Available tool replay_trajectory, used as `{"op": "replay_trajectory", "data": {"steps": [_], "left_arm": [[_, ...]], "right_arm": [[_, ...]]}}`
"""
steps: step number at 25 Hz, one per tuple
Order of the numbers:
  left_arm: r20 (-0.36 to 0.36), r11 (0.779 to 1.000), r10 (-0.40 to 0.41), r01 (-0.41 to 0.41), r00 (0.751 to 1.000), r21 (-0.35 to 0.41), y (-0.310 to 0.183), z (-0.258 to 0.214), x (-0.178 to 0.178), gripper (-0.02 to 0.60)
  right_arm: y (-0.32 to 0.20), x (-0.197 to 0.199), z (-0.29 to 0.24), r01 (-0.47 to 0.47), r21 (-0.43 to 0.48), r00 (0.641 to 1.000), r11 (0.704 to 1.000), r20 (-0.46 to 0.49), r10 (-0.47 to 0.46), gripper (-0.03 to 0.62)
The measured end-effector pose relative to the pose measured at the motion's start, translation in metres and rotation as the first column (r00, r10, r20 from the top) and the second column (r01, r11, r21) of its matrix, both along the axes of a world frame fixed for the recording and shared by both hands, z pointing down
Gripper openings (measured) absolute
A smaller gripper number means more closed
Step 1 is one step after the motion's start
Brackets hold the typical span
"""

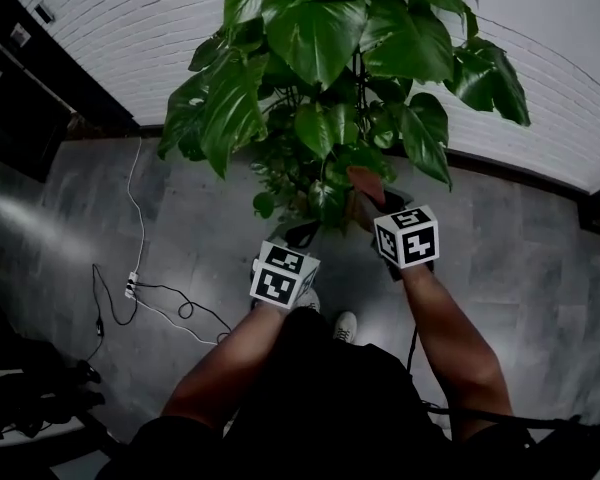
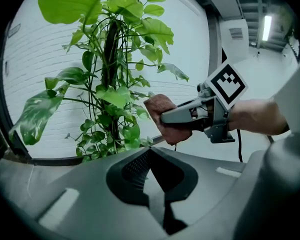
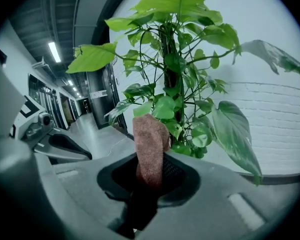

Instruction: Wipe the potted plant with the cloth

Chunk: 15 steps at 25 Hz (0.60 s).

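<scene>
Right gripper view: right tool (image 3: 150, 179), jaws clamped on the cloth (image 3: 150, 144), which stands up from them toward 12 o'clock. Just beyond the cloth, from 12 to 1 o'clock, is the potted plant (image 3: 176, 79), its stem (image 3: 166, 59) upright on a 6-to-12 axis. The nearest leaves are close behind the cloth's top; contact cannot be told. Large leaf (image 3: 235, 134) at 3 o'clock.

Left gripper view: left tool (image 2: 151, 169), jaws together, nothing held; plant toward 11 o'clock, farther off.

Judgement: right tool is nearer, so a short push forward should bring the cloth onto a leaf.
</scene>
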<state>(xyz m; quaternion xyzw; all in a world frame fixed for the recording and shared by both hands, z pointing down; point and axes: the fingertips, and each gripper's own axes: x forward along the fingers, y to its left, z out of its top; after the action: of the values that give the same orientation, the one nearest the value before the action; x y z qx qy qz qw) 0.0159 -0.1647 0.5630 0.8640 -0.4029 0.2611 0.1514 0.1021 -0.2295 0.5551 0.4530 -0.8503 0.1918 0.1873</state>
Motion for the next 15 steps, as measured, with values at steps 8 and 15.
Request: {"op": "replay_trajectory", "data": {"steps": [8,15], "left_arm": [[-0.037,0.999,-0.038,0.039,0.999,0.016,0.018,-0.032,-0.04,0.017],[-0.058,0.998,-0.063,0.061,0.996,-0.03,0.042,-0.037,-0.064,0.017]], "right_arm": [[0.066,0.007,-0.03,0.037,0.043,0.986,0.998,0.159,-0.043,0.067],[0.126,-0.004,-0.018,0.028,0.002,0.983,1.0,0.184,-0.028,0.067]]}}
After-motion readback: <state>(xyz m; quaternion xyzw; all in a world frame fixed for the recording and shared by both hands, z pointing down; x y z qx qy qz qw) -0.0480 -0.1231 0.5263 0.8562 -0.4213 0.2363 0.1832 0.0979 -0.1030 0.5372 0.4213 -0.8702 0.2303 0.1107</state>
